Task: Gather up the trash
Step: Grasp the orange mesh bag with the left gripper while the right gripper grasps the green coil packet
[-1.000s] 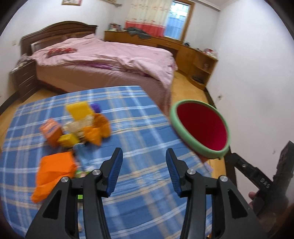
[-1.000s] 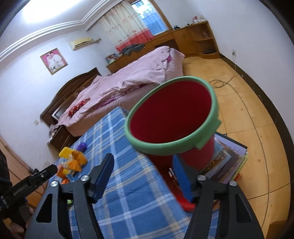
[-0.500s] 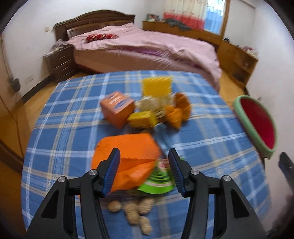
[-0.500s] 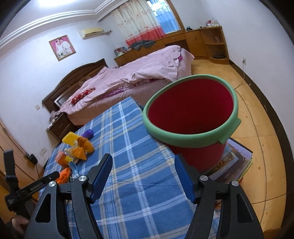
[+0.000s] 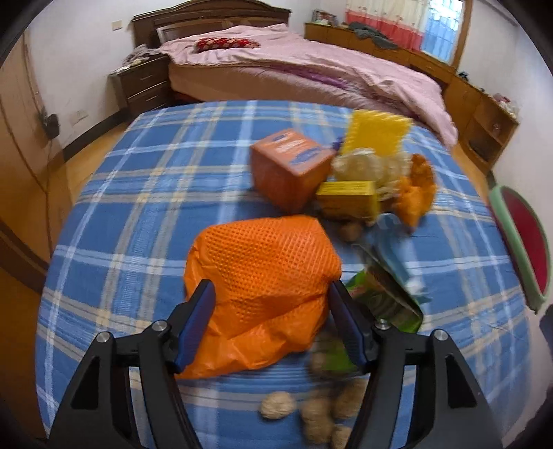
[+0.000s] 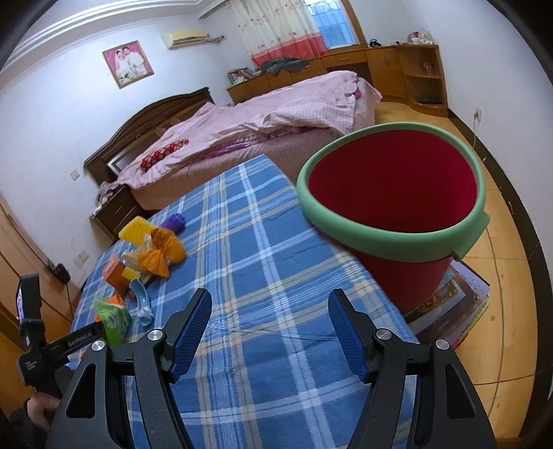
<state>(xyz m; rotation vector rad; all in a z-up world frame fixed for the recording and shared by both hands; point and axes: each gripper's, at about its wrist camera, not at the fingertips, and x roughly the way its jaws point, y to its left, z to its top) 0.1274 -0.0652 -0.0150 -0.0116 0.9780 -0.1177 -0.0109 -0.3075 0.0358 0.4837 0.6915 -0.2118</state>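
A home bedroom: a wooden bed (image 6: 242, 114) with pink bedding, a nightstand (image 5: 143, 84), curtains (image 6: 276, 31) and a framed portrait (image 6: 128, 64).

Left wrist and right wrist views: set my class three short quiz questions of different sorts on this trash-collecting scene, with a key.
1. True or false: the left gripper is clamped on the orange cardboard box.
2. Multiple choice: the red bin has a rim that is A) blue, B) green, C) yellow.
3. Fill in: the orange plastic bag lies on a blue ____ cloth.

Key: 1. False; its jaws, which have just been opening, straddle the orange plastic bag without pressing it. 2. B. 3. Checked.
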